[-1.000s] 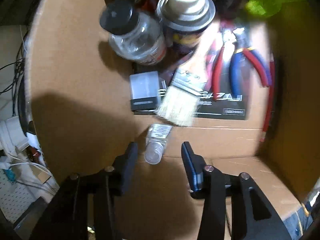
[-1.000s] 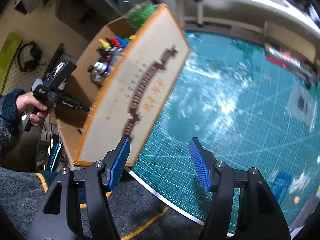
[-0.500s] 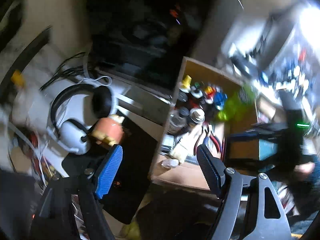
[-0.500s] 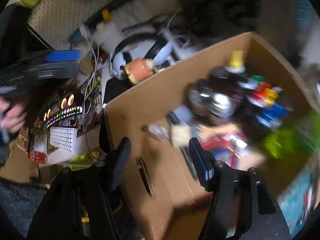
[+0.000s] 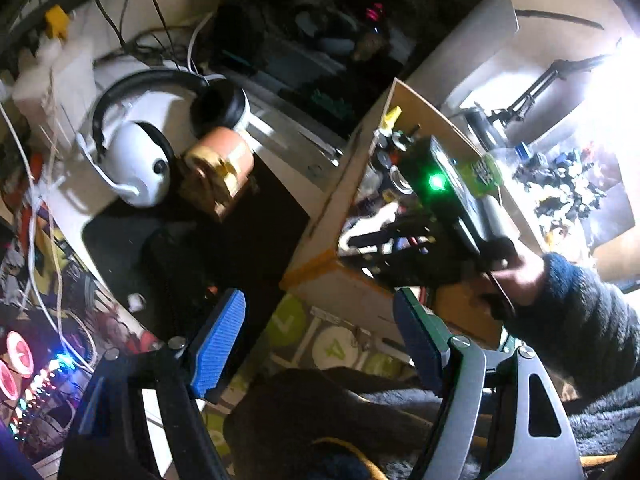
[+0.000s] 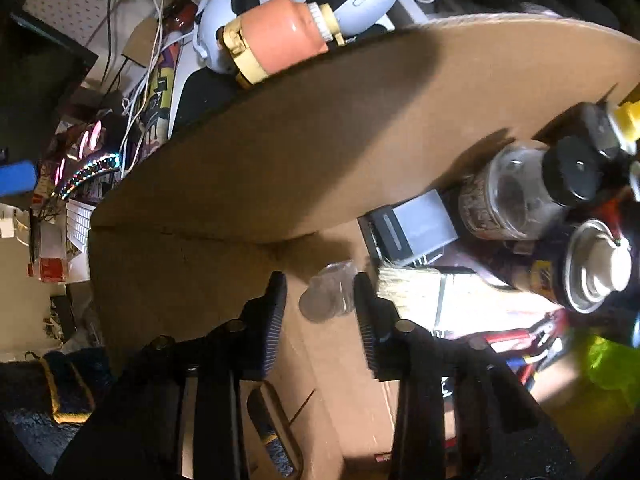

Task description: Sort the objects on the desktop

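In the right wrist view my right gripper (image 6: 320, 304) is low inside the cardboard box (image 6: 320, 140). It is open, with a small clear bottle (image 6: 328, 292) lying between its fingers, close to the right one. Next to the bottle lie a paint brush (image 6: 444, 300), a grey case (image 6: 416, 228), a black-lidded jar (image 6: 516, 192) and a spray can (image 6: 596, 268). My left gripper (image 5: 318, 320) hangs open and empty outside the box (image 5: 320, 216), above a dark lap. A hand in a dark sleeve (image 5: 568, 304) holds the right tool's housing (image 5: 440, 184), lit green, over the box.
White headphones (image 5: 136, 160) and an orange bottle (image 5: 220, 172) lie left of the box among cables. Red-handled pliers (image 6: 520, 340) and a green item (image 6: 612, 364) sit deeper in the box. Its tall wall rises just behind the right gripper.
My left gripper left the small bottle in the box and pulled back out over the lap. My right gripper swung from the cutting mat into the box and down around the bottle.
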`<state>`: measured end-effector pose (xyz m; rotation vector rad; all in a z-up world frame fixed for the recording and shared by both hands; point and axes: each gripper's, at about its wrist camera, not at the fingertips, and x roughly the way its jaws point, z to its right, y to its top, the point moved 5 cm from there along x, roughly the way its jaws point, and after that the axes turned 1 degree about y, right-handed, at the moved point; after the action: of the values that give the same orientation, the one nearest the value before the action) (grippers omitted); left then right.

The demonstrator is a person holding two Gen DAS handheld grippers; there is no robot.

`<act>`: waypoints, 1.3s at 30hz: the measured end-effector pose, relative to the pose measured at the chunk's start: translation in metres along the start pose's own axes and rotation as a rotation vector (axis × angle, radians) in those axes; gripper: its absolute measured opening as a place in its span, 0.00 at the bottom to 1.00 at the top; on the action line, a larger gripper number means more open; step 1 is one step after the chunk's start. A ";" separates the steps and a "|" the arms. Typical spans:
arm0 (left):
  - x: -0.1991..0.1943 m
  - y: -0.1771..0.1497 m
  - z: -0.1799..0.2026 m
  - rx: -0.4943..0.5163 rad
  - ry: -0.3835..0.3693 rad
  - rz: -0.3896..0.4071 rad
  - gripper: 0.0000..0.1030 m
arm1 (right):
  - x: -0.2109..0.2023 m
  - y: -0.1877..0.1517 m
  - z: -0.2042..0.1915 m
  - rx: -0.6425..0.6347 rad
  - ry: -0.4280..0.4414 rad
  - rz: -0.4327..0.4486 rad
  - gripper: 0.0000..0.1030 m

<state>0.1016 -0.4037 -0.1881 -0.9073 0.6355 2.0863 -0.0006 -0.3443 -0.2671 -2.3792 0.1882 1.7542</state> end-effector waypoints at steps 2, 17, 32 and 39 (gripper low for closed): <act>0.003 -0.001 -0.001 0.003 -0.002 -0.013 0.75 | 0.005 0.001 0.000 -0.002 0.000 -0.012 0.26; 0.011 0.009 -0.014 -0.014 0.020 -0.045 0.75 | 0.000 0.026 -0.009 -0.207 -0.142 0.042 0.19; 0.022 0.009 0.038 0.160 0.028 -0.042 0.74 | -0.095 -0.009 0.020 0.014 -0.047 0.227 0.56; 0.072 0.042 0.095 0.334 0.108 -0.161 0.03 | -0.146 -0.072 0.049 0.174 0.002 0.409 0.61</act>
<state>-0.0022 -0.3320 -0.1780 -0.8512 0.9058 1.7320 -0.0741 -0.2641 -0.1368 -2.3345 0.8434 1.8028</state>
